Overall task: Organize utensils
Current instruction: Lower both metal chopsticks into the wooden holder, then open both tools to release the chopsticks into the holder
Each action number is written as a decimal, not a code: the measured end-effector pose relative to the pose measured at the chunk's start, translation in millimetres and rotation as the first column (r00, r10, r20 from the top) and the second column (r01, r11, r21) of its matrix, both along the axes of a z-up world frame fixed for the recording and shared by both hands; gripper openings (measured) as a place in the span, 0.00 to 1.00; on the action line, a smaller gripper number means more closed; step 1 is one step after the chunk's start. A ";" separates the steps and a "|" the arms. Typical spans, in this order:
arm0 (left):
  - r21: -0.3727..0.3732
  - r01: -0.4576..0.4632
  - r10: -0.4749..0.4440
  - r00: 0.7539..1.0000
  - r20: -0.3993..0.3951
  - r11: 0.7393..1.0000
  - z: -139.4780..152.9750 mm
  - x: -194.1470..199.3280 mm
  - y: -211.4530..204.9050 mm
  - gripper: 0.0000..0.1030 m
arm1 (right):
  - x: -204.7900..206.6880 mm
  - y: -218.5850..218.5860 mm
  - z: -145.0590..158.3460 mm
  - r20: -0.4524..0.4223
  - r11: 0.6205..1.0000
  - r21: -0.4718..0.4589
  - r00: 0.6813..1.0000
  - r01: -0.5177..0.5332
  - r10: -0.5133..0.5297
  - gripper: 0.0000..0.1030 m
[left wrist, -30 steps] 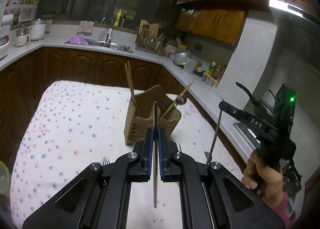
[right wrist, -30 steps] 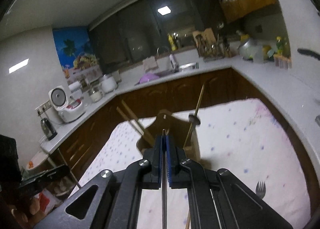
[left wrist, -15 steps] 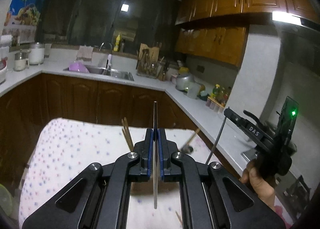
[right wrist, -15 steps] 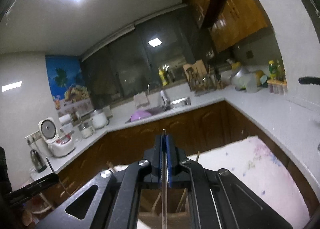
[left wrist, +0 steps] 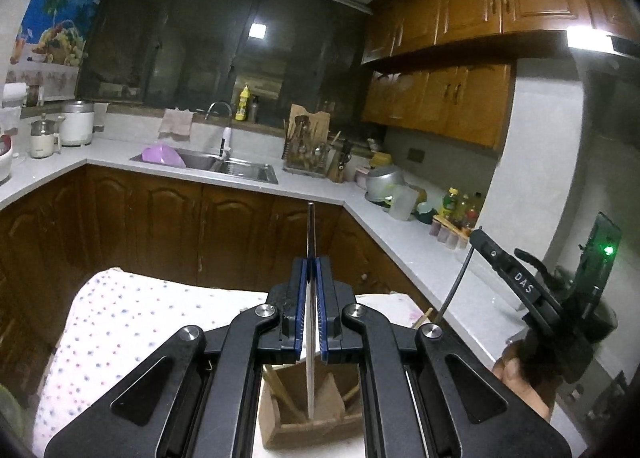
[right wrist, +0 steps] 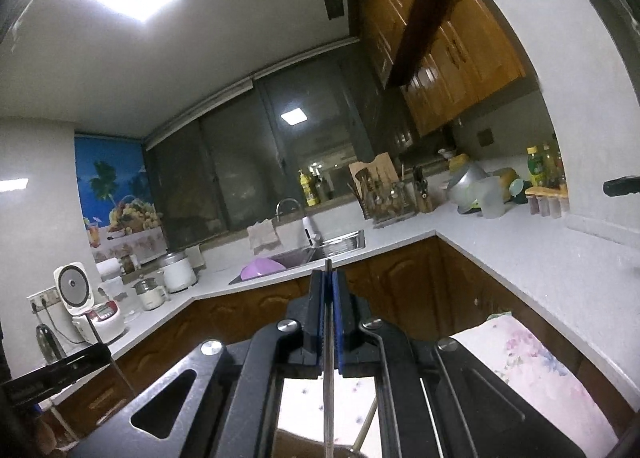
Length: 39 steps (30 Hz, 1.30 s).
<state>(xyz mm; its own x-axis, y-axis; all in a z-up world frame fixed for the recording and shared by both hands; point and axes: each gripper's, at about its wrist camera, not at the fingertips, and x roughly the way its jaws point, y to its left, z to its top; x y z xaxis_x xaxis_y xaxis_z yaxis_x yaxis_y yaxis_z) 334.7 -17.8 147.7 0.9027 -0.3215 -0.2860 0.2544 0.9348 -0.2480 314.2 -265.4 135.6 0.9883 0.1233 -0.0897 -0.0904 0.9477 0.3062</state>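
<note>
Matt wood holder (left wrist: 308, 424), shiny metal utensil (left wrist: 309, 322), dotted cloth (left wrist: 120, 322).

A home kitchen: wooden cabinets (left wrist: 472, 6) above and below a pale L-shaped bench (left wrist: 304, 190), a steel sink (left wrist: 224, 168) with a tap (left wrist: 218, 108) under a dark window (left wrist: 224, 46), a rice cooker (right wrist: 76, 290), a pot (left wrist: 384, 178), sauce bottles (left wrist: 460, 206), and a utensil rack (left wrist: 306, 146).

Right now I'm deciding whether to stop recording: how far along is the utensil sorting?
Partly done. The wooden holder already has chopsticks standing in it. In hand: the left claw is shut on a flat metal utensil whose lower end is inside the holder, and the right claw is shut on a thin metal rod above it. Both still need releasing.
</note>
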 end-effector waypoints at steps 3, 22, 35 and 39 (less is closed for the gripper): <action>-0.012 0.003 -0.003 1.000 -0.006 1.000 -15.4 6.4 -2.8 0.04 | 1.3 2.4 -13.7 0.007 1.000 -0.007 1.000 -0.001 0.001 0.04; 0.041 -0.028 0.031 0.997 -0.074 0.999 -99.0 1.4 -7.4 0.04 | -4.6 1.2 -82.8 -0.155 1.000 0.003 0.988 -0.002 0.002 0.05; 0.023 -0.027 0.030 0.993 -0.113 0.999 -99.7 6.7 -2.2 0.04 | -3.0 -2.9 -83.6 -0.230 1.000 -0.022 0.973 -0.022 0.016 0.05; 0.024 -0.022 0.025 0.991 -0.131 0.999 -98.6 9.4 -0.8 0.04 | -2.6 -2.0 -82.2 -0.245 1.000 -0.012 0.969 -0.026 0.022 0.06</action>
<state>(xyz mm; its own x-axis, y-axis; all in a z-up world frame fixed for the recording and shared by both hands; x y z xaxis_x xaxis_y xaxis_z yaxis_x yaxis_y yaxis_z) 344.0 -18.6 49.1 0.8639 -0.2928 -0.4097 0.1990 0.9459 -0.2564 311.6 -267.4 53.4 0.9329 0.1437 -0.3303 -0.0377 0.9509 0.3073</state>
